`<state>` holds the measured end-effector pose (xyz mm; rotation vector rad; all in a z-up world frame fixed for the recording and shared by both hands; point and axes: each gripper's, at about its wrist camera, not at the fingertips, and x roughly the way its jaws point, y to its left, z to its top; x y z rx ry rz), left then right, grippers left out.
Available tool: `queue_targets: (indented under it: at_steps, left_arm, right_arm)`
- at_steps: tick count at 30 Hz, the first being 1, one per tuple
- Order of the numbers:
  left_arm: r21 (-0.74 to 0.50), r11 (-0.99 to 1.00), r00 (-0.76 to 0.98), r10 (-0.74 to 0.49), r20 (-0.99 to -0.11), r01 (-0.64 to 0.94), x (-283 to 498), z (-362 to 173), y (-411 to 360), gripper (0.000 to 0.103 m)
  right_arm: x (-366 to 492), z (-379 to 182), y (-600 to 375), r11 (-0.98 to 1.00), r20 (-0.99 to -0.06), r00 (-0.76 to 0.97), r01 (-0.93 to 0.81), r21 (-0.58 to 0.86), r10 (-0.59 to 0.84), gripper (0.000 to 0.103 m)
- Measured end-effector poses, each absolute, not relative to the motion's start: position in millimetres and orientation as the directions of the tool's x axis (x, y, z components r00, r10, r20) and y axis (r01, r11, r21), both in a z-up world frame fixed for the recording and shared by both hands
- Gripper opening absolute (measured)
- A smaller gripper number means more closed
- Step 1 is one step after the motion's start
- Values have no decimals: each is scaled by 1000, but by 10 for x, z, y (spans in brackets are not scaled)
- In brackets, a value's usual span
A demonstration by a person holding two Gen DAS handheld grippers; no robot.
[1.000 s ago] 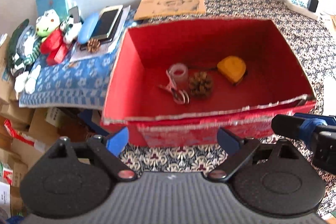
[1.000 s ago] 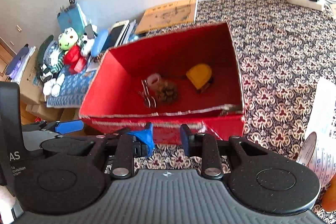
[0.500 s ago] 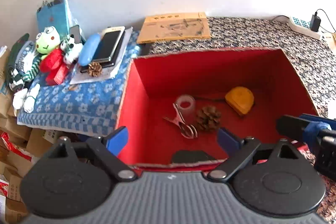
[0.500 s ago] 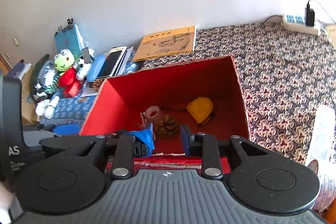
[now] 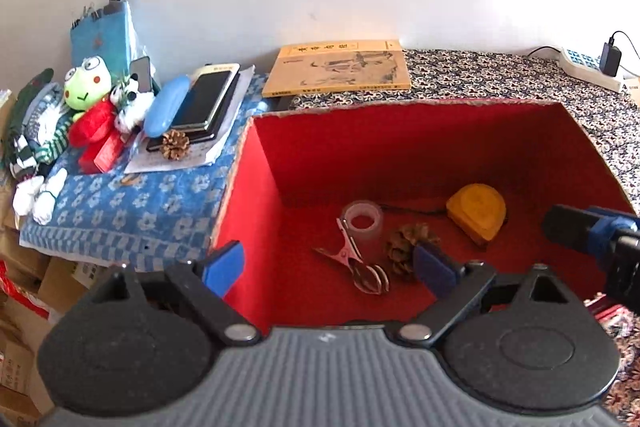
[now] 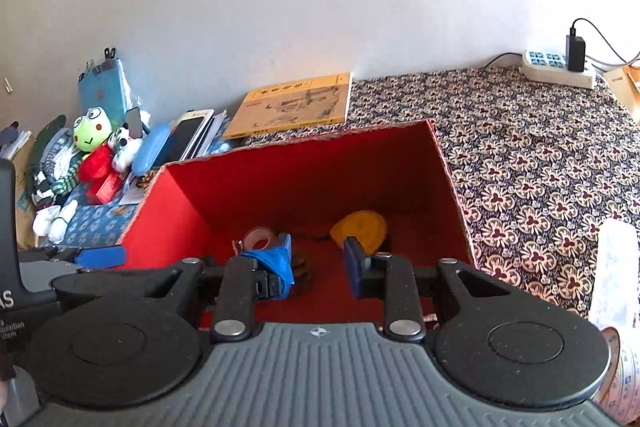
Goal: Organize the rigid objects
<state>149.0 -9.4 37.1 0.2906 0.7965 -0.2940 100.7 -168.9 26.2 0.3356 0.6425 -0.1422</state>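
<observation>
An open red box [image 5: 256,187] [image 6: 168,211] stands on the patterned cloth. On its floor lie a clear tape roll [image 5: 362,219], a metal clip [image 5: 352,263], a pine cone [image 5: 404,247] and a yellow tape measure [image 5: 476,215] [image 6: 360,225]. My left gripper [image 5: 329,265] hangs open over the box's near-left part, with nothing between its fingers. My right gripper [image 6: 318,261] hovers over the near edge, its fingers a small gap apart and empty. It also shows at the right edge of the left wrist view. A second pine cone [image 5: 175,144] rests on papers left of the box.
Left of the box, a blue flowered cloth [image 5: 120,211] holds phones [image 5: 208,95], a blue case [image 5: 166,111] and plush toys [image 5: 86,95]. A yellow book [image 5: 338,67] lies behind the box. A power strip [image 6: 556,69] sits far right. Cardboard boxes stand below left.
Both grippers have moved forward and up over the box's near wall, so its floor and the wall behind show more. The finger gaps look unchanged and the objects in the box have not moved.
</observation>
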Motion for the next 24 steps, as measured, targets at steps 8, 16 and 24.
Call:
queue_targets:
  at_steps: [8,16,24]
  left_arm:
    - [93,923,662,-195,-723,373,1576,315,-99,94]
    - [93,935,707,-192,-681,343,1618,502,-128,94]
    - [76,936,716,-209,-666,344,1708,760,-134,95]
  right_arm:
    - [1043,171,-1756,932,-551,832,250,263,-67,11]
    - [1050,250,-1756,938,-494,865,235,254,-83,11]
    - [1085,381,-1741,948,-488,869,219,233,-81,11]
